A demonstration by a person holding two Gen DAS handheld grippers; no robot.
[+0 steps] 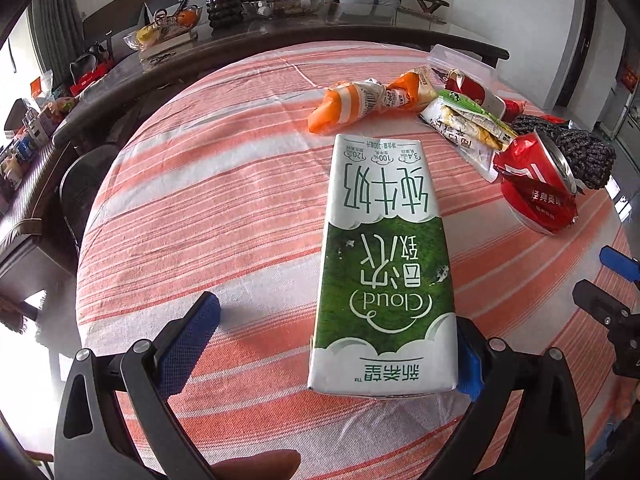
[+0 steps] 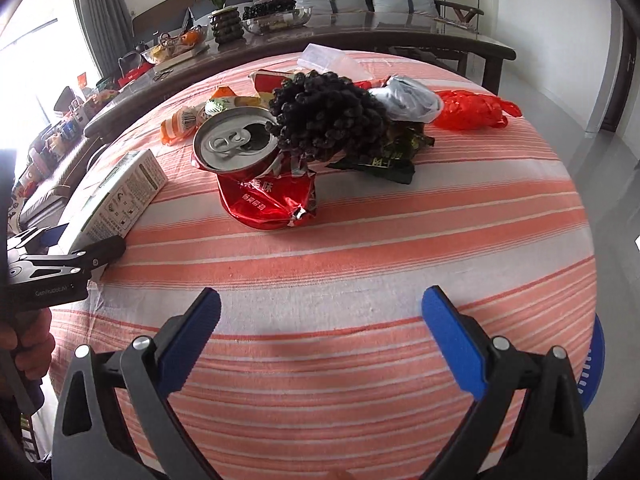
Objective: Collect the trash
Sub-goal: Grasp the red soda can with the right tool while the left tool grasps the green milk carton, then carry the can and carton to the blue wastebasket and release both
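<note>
The left claw [image 1: 332, 344] is spread wide, its two blue-padded fingers far apart. Its right finger pad [image 1: 469, 368] lies against the side of what sits between them, while its left finger pad [image 1: 188, 344] stands clear with a gap. The right claw [image 2: 320, 328] is also wide open, both blue pads bare with nothing between them, held low and pointing forward. A hand [image 2: 30, 354] grips the left claw's handle.
</note>
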